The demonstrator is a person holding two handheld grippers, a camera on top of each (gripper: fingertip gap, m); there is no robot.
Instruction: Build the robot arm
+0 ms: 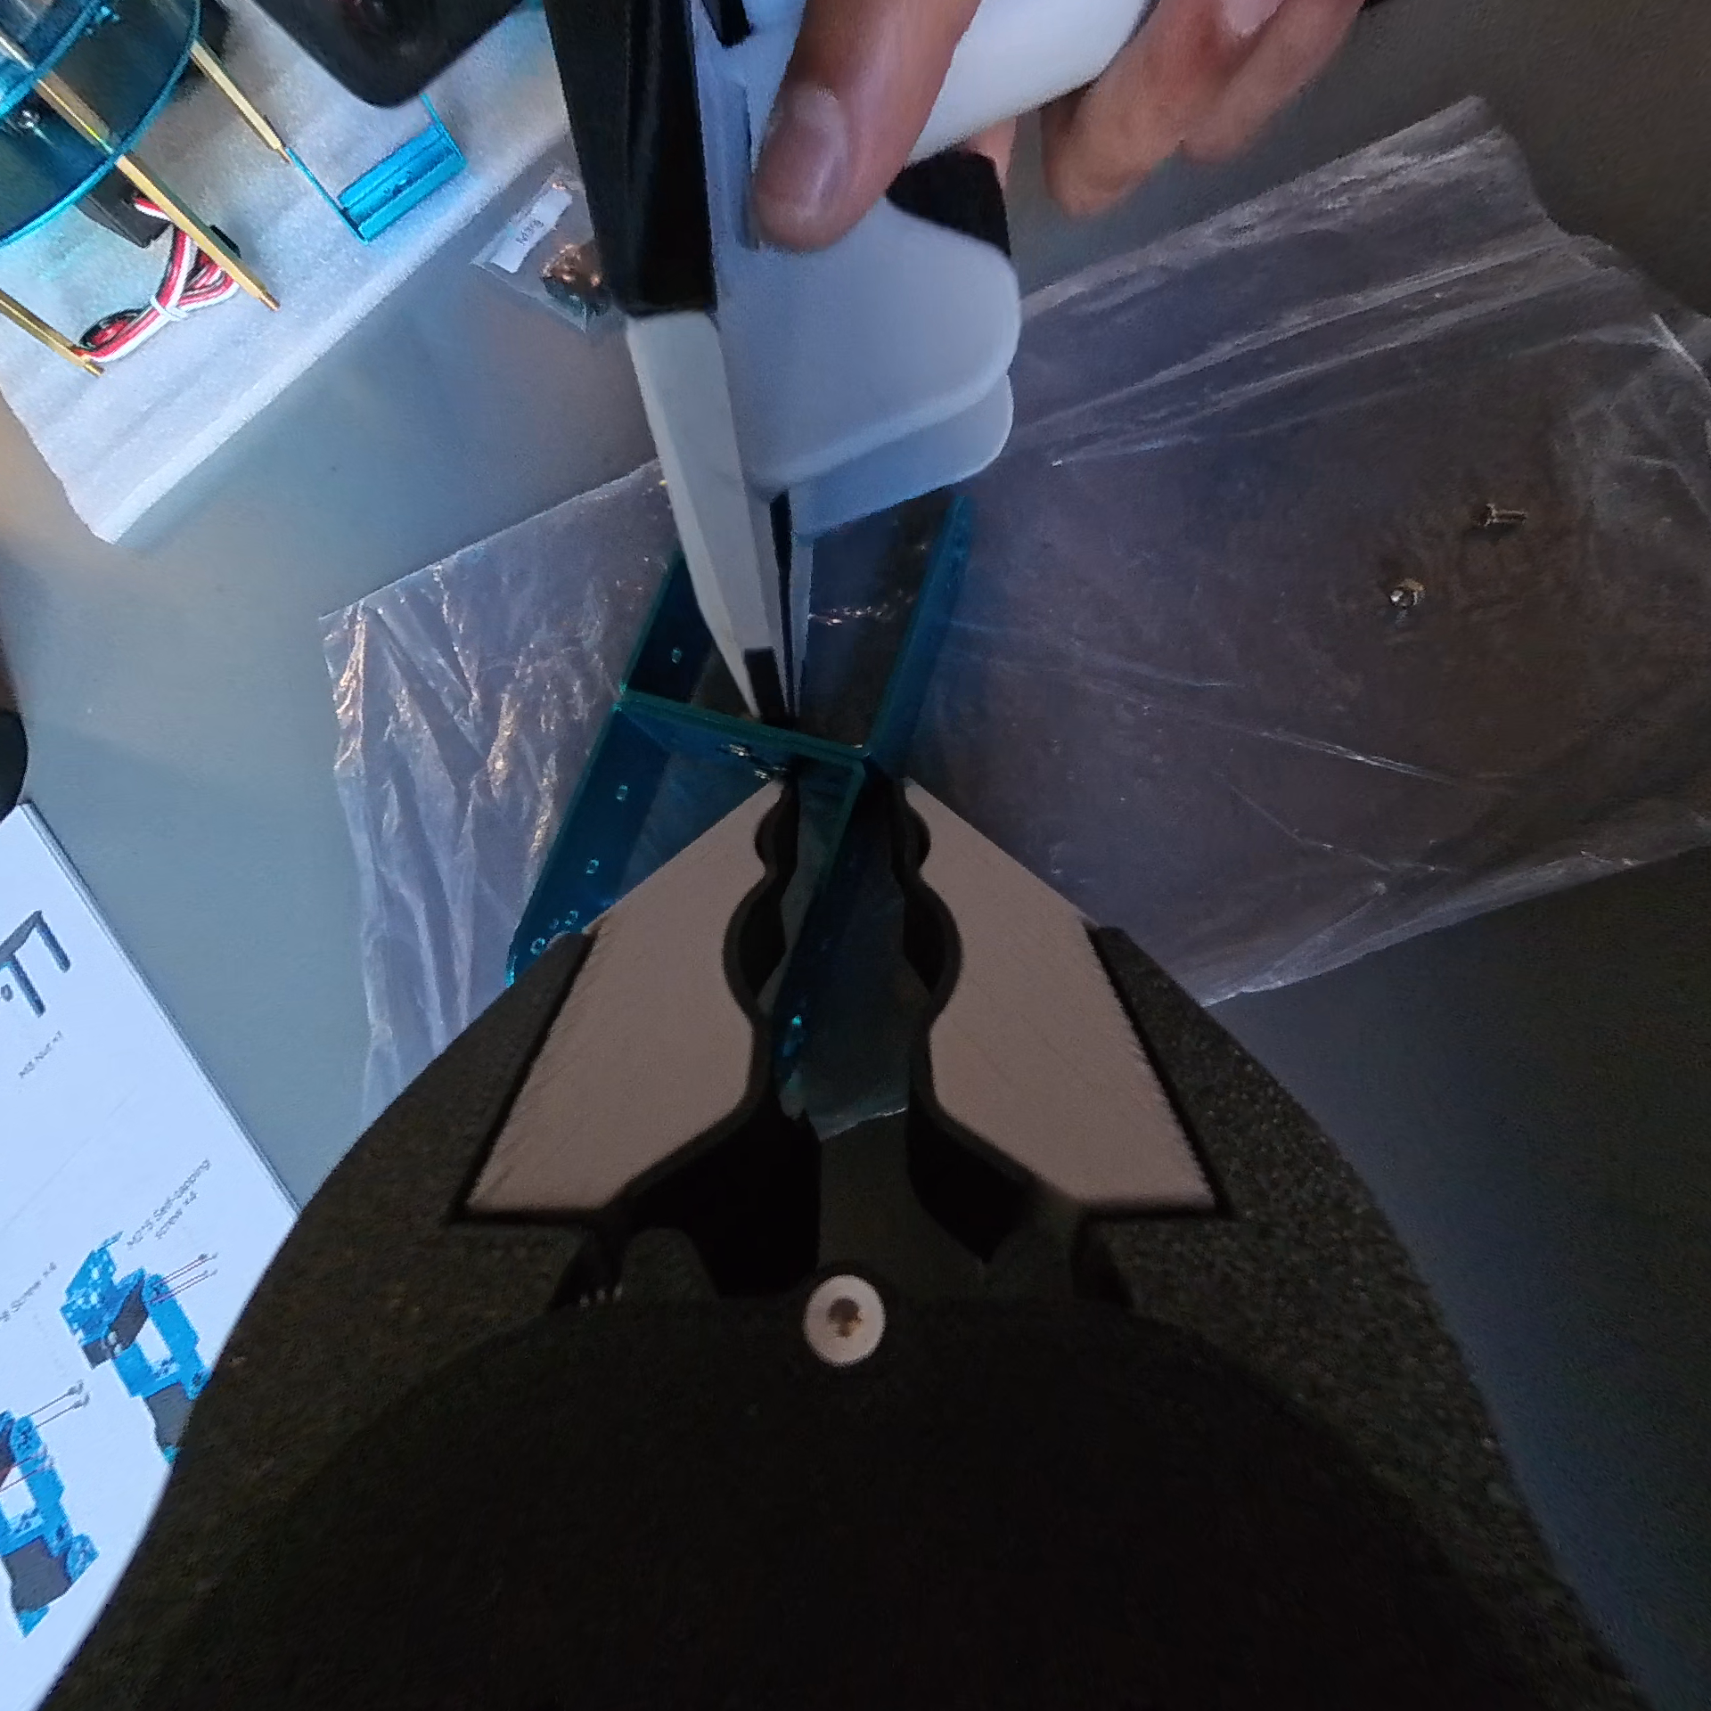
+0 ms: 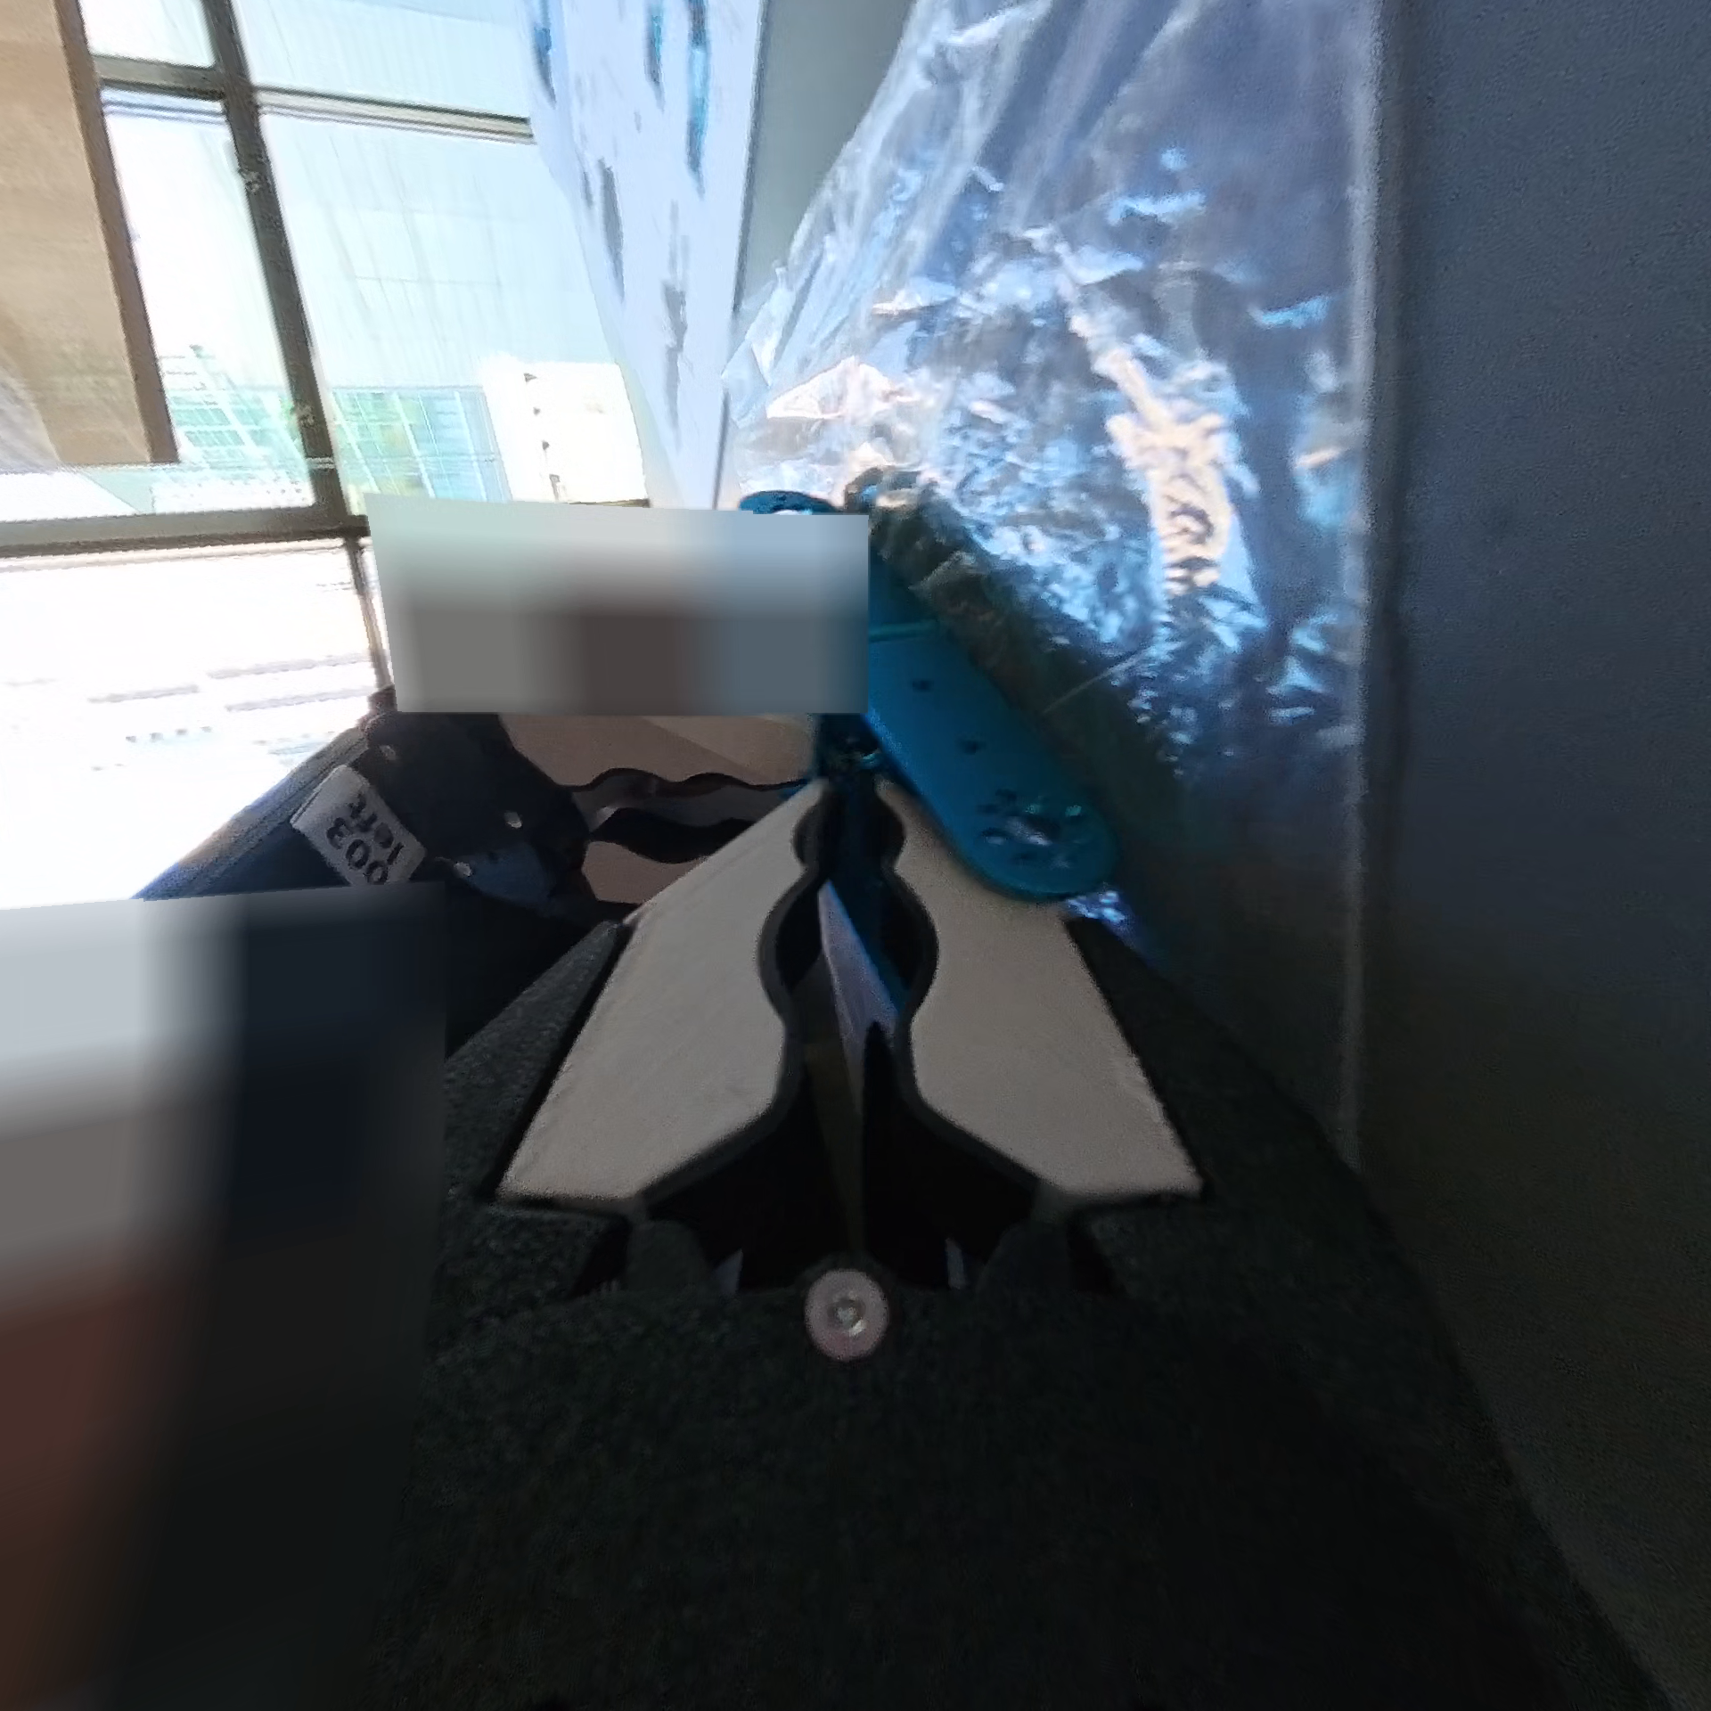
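Observation:
A blue metal bracket (image 1: 648, 833) made of perforated plates stands on a clear plastic bag (image 1: 1296, 602) on the grey table. My left gripper (image 1: 824, 787) is shut on one upright plate of the bracket, which runs back between its fingers. My right gripper (image 1: 773, 708), held by a hand, comes down from above with its tips closed on the bracket's top edge. In the right wrist view my right gripper (image 2: 847, 801) is shut on a thin blue edge, with a perforated blue plate (image 2: 972, 741) just beyond. The left gripper (image 2: 648, 815) shows at the left.
A white foam sheet (image 1: 324, 389) at the back left carries a blue round plate on brass standoffs (image 1: 83, 120), wires and a blue metal piece (image 1: 398, 176). A small parts bag (image 1: 546, 241) lies beside it. An instruction sheet (image 1: 93, 1157) lies left. Two loose screws (image 1: 1407, 593) lie on the bag. Both grippers' tips are close together, under 4 cm apart.

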